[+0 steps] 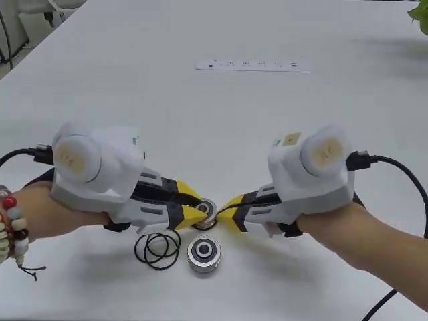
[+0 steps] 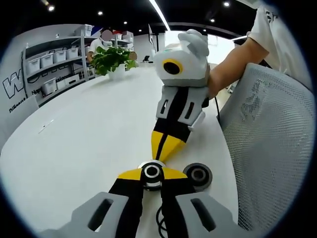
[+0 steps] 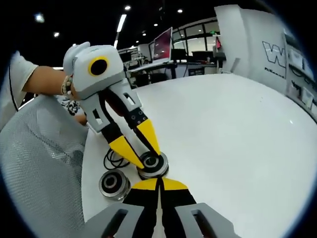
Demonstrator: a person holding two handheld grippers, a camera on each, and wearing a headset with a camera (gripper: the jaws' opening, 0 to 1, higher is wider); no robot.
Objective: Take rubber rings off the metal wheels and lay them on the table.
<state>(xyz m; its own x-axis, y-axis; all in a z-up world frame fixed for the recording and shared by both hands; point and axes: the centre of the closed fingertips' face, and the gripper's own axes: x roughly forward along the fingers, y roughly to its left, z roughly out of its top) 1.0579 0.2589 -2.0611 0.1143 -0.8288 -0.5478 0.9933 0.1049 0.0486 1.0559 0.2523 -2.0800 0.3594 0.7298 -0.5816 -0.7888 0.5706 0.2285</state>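
The metal wheel (image 1: 205,212) is held just above the table (image 1: 221,127), gripped across its sides by the yellow tips of the left gripper (image 2: 151,174); the right gripper (image 3: 159,184) meets it from the opposite side, jaws pressed together with their tips at the wheel's rim, and whether they pinch a ring there I cannot tell. A second wheel (image 1: 203,255) lies flat just in front; loose black rubber rings (image 1: 158,248) lie overlapping beside it.

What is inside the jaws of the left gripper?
A metal wheel sits between the left gripper's jaws. The right gripper's shut tip meets it. The jaws cover its rim, so what is around it cannot be seen.
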